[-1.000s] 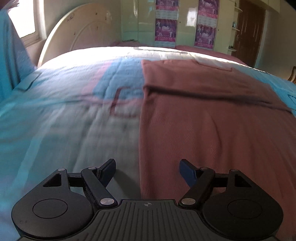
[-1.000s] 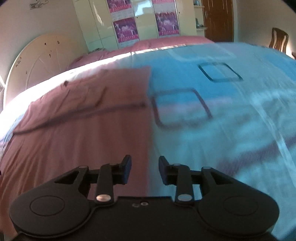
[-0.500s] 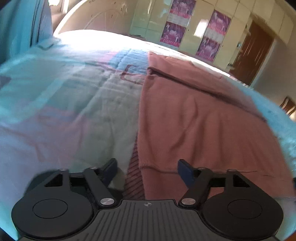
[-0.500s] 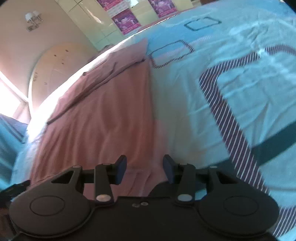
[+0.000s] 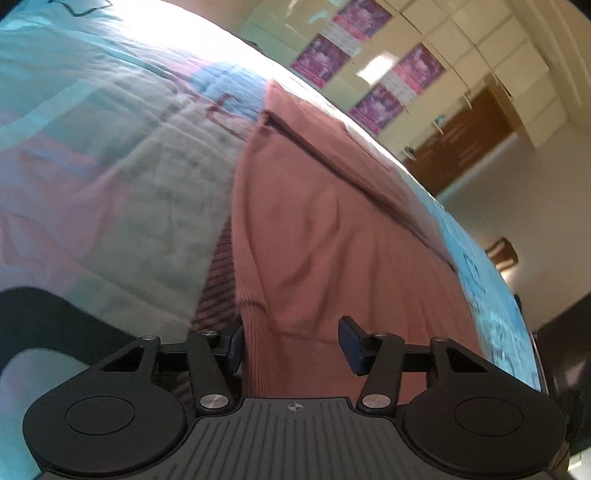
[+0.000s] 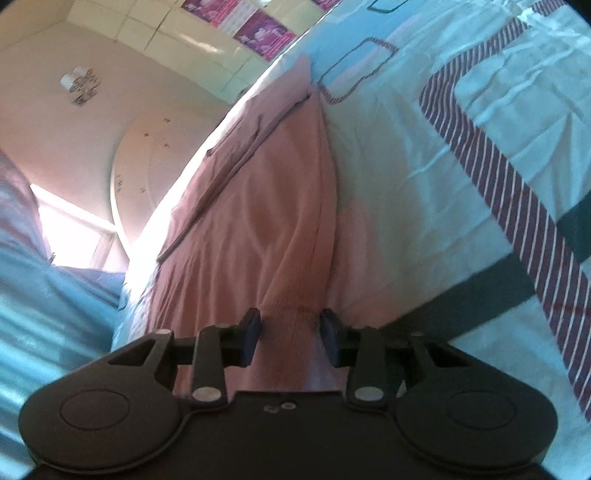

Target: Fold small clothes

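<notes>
The pink garment (image 5: 332, 229) lies spread flat on the bed, over a quilt (image 5: 110, 177) patterned in pale blue, white and pink. From the left wrist camera, its ribbed hem corner comes up between the fingers of the left gripper (image 5: 291, 345). The jaws are fairly wide and closing; the left pad sits against the hem's edge while the right pad stands clear of the cloth, so nothing is pinched yet. The hem's lowest part is cut off behind the gripper body. Purple posters (image 5: 369, 66) hang on the pale wardrobe doors beyond the bed, but their writing is too blurred to read. A brown door (image 5: 465, 140) and a chair back at the far right are hazy.

From the right wrist camera, the garment (image 6: 251, 229) runs away towards the rounded headboard (image 6: 155, 162). Its other hem corner, bunched into a ridge, fills the gap of the right gripper (image 6: 290, 341), whose narrow jaws are closing, both pads pressing the cloth. The window (image 6: 70, 240) is blown out white, and a wall lamp (image 6: 79, 86) is only a smudge. The posters (image 6: 262, 31) here are unreadable too.
</notes>
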Motion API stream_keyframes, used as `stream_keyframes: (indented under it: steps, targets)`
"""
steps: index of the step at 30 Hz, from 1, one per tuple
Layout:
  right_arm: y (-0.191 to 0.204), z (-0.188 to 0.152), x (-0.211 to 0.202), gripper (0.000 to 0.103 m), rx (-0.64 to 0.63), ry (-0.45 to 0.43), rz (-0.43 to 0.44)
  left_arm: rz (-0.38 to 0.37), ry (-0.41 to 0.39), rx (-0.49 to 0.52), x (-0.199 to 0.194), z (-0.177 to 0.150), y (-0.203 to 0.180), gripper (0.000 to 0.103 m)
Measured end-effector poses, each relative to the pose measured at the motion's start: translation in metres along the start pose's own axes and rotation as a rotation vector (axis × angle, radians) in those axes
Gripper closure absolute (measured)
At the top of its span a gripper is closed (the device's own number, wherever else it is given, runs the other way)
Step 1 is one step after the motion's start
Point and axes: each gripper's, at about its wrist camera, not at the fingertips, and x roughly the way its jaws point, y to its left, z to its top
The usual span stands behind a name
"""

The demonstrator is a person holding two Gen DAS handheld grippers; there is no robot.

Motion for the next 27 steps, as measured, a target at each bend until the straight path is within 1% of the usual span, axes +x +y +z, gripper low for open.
stream_keyframes:
  steps: [3,5,7,9,12,13,14,16,17,19,20,21,22,23,24,25,26,27]
  targets:
    - [-0.002,0.005,0.001,0.068,0.012,-0.040,-0.022,-0.008,-0.023,-0.033,0.005,0.003,0.002,0.051]
    - [-0.004,0.012,0.003,0.068,0.045,-0.086,-0.008,-0.017,-0.044,-0.056,0.010,0.009,0.002,0.051]
    - [-0.004,0.019,0.007,0.067,0.065,-0.113,0.014,-0.012,-0.055,-0.064,0.015,0.014,0.003,0.051]
    - [-0.003,0.023,0.012,0.067,0.066,-0.114,0.011,-0.012,-0.058,-0.072,0.021,0.018,0.005,0.051]
    - [-0.003,0.022,0.021,0.068,0.026,-0.078,-0.037,-0.017,-0.055,-0.074,0.023,0.018,0.004,0.051]
    - [-0.004,0.019,0.021,0.068,0.021,-0.063,-0.034,-0.023,-0.049,-0.067,0.022,0.016,0.003,0.051]
    - [-0.005,0.016,0.019,0.068,0.023,-0.051,-0.011,-0.028,-0.043,-0.061,0.020,0.014,0.003,0.051]
    - [-0.011,0.008,0.013,0.068,0.059,-0.019,0.076,-0.031,-0.030,-0.043,0.017,0.008,0.003,0.051]
    - [-0.012,0.005,0.011,0.068,0.063,-0.003,0.106,-0.035,-0.028,-0.040,0.016,0.006,0.004,0.051]
    - [-0.013,0.003,0.009,0.068,0.054,0.034,0.164,-0.048,-0.032,-0.056,0.015,0.005,0.007,0.051]
    - [-0.013,0.003,0.009,0.069,0.048,0.028,0.159,-0.050,-0.035,-0.067,0.016,0.006,0.009,0.051]
    - [-0.012,0.005,0.007,0.070,0.045,0.000,0.120,-0.052,-0.038,-0.075,0.016,0.006,0.009,0.051]
    - [-0.016,0.008,0.006,0.071,0.067,-0.029,0.118,-0.050,-0.039,-0.077,0.017,0.007,0.009,0.051]
    - [-0.019,0.011,0.005,0.073,0.098,-0.043,0.152,-0.043,-0.042,-0.072,0.018,0.008,0.007,0.051]
    - [-0.020,0.013,0.005,0.082,0.111,-0.048,0.171,-0.031,-0.043,-0.062,0.019,0.008,0.004,0.051]
    - [-0.015,0.014,0.005,0.086,0.077,-0.046,0.138,-0.014,-0.044,-0.050,0.020,0.008,0.002,0.055]
    - [-0.010,0.015,0.006,0.087,0.036,-0.029,0.088,0.011,-0.043,-0.037,0.021,0.008,0.000,0.064]
    - [-0.006,0.015,0.009,0.087,0.001,0.000,0.034,0.042,-0.038,-0.030,0.022,0.008,-0.001,0.068]
